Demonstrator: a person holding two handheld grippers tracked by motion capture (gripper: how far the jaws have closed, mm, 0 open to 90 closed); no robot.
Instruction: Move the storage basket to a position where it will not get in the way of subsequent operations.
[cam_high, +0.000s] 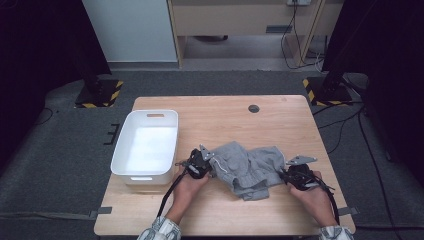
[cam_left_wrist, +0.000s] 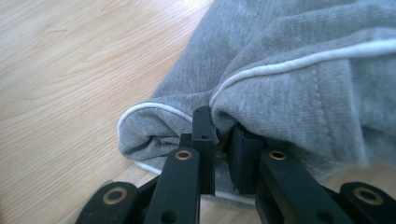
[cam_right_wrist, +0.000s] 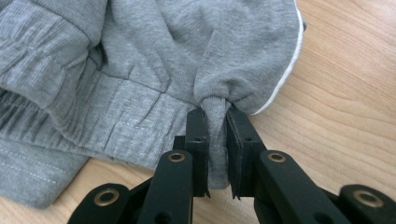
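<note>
While the grey shorts (cam_high: 247, 170) are lying bunched on the wooden table (cam_high: 280, 120) between both claws, the left gripper (cam_left_wrist: 222, 140) is pinching a piped edge, and the right gripper (cam_right_wrist: 215, 140) is clamping a fabric fold; the white bin (cam_high: 146, 145) is sitting just beyond the left claw.

I see heather-grey shorts (cam_high: 247, 170) with thin white piping, black tongs (cam_left_wrist: 217, 154) with brass-coloured rivets, a pale wood-grain surface (cam_high: 280, 125), a plain white bin (cam_high: 146, 145), and plaid sleeves (cam_high: 161, 231).
</note>
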